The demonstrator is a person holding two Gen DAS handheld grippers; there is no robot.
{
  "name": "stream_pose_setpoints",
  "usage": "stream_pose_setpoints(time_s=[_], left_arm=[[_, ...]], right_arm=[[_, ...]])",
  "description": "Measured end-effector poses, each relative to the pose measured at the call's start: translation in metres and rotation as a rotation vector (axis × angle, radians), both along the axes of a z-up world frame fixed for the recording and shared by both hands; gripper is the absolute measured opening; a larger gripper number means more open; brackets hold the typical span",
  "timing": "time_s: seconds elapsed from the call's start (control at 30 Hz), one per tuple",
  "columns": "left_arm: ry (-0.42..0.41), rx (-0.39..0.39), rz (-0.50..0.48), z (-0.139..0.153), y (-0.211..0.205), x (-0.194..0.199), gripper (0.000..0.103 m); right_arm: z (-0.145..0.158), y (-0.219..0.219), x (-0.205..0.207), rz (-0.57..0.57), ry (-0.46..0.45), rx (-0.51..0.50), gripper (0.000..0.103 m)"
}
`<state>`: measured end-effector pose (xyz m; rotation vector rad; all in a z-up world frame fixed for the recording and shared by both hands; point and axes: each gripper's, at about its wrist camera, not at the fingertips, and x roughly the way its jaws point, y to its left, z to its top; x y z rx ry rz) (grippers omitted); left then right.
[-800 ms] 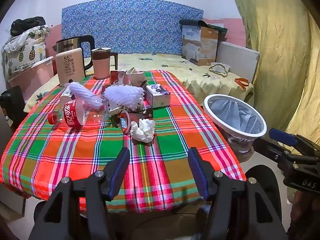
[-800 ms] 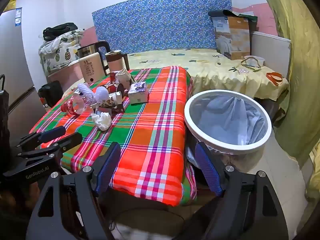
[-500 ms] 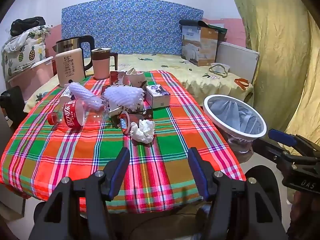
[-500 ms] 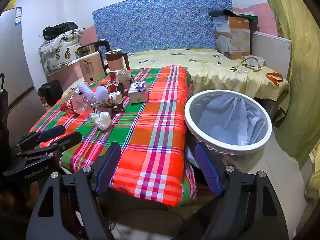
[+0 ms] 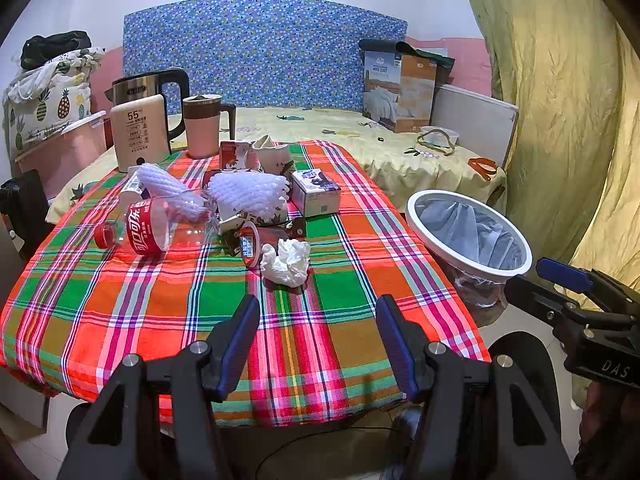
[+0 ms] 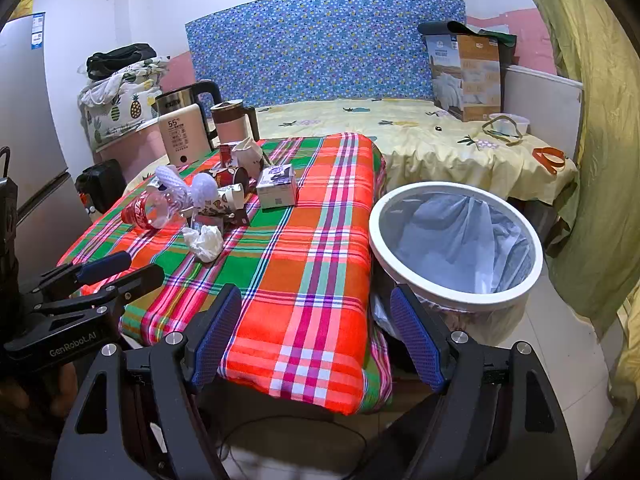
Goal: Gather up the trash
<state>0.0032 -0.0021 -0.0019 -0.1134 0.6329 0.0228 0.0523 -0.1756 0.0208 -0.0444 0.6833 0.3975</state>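
Note:
A heap of trash lies on the plaid tablecloth point(image 5: 160, 304): a crumpled white tissue point(image 5: 286, 262), a clear cola bottle with a red label point(image 5: 154, 226), white foam netting point(image 5: 248, 192), paper cups point(image 5: 248, 240) and a small carton point(image 5: 316, 198). A white bin with a grey liner point(image 5: 470, 236) stands off the table's right edge, also in the right wrist view point(image 6: 456, 240). My left gripper point(image 5: 318, 312) is open and empty, near the table's front edge, short of the tissue. My right gripper point(image 6: 316, 304) is open and empty, over the table's front right corner beside the bin.
A kettle point(image 5: 150, 92), a cream warmer box point(image 5: 140, 136) and a pink mug point(image 5: 204, 124) stand at the table's back left. A bed with a yellow sheet point(image 5: 360, 140) and a cardboard box point(image 5: 398, 90) lies behind. A yellow-green curtain point(image 5: 560, 100) hangs at right.

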Motion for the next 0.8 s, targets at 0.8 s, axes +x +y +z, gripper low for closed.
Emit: stream_pose_setpoints(time_s=[0.8], left_arm=[[-0.001, -0.001, -0.006, 0.0011, -0.0006, -0.0003, 0.062]], right_arm=[[0.0005, 0.0008, 0.0003, 0.0, -0.001, 0.0, 0.078]])
